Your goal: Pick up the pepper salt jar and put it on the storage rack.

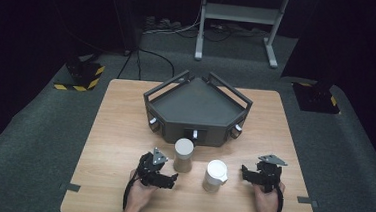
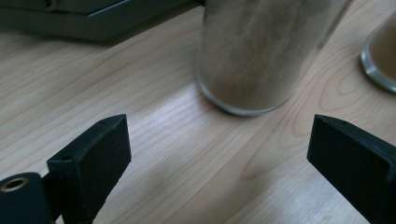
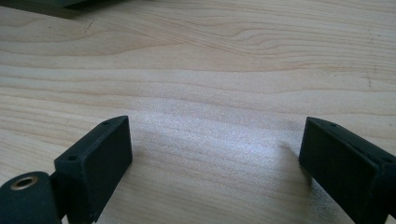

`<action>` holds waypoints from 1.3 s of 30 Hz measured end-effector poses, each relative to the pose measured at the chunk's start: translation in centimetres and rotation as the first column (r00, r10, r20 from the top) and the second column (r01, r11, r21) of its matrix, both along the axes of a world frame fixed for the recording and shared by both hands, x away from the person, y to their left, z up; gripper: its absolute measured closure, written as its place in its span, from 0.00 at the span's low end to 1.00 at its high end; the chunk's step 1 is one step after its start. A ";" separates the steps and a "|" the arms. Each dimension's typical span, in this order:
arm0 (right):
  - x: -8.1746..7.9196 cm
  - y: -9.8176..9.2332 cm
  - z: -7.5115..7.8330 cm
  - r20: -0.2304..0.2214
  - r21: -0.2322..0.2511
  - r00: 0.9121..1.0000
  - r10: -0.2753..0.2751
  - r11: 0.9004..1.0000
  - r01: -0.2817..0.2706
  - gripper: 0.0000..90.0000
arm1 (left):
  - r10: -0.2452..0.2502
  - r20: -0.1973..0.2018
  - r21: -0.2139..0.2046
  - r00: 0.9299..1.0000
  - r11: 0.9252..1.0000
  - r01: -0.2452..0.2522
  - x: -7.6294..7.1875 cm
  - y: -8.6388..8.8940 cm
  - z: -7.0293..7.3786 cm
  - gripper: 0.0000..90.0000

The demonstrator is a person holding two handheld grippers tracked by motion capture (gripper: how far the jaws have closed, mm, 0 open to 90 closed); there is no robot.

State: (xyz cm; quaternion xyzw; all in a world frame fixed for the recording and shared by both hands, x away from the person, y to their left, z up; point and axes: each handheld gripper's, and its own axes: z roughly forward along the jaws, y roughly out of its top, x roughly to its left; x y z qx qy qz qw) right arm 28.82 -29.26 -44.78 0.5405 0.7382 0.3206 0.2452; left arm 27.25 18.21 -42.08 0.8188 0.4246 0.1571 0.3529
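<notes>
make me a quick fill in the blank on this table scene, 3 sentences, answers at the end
1. The left gripper has its jaws ____, with nothing between them.
2. The two cylindrical containers stand on the wooden table ____ the two grippers.
3. The dark grey tray sits ____ the containers, farther from the person.

Missing words: open; between; behind

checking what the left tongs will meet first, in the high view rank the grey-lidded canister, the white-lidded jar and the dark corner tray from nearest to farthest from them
1. The grey-lidded canister, just right of the left tongs and slightly beyond them.
2. The white-lidded jar, farther right, between the two hands.
3. The dark corner tray, beyond the canister at mid-table.
</notes>
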 end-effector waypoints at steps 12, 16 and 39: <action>0.0 0.0 0.0 0.000 0.001 1.000 0.000 1.000 0.000 0.10 | -0.026 0.020 -0.027 0.999 0.999 0.026 1.5 -2.0 0.3 0.10; 0.0 0.0 0.0 0.000 0.001 1.000 0.000 1.000 0.000 0.10 | -0.027 0.028 -0.043 0.999 0.999 0.028 1.9 -2.1 0.5 0.11; 0.0 0.0 0.0 0.000 0.001 1.000 0.001 1.000 -0.001 0.10 | -0.023 0.069 -0.075 0.997 0.997 0.028 2.4 -3.0 0.2 0.25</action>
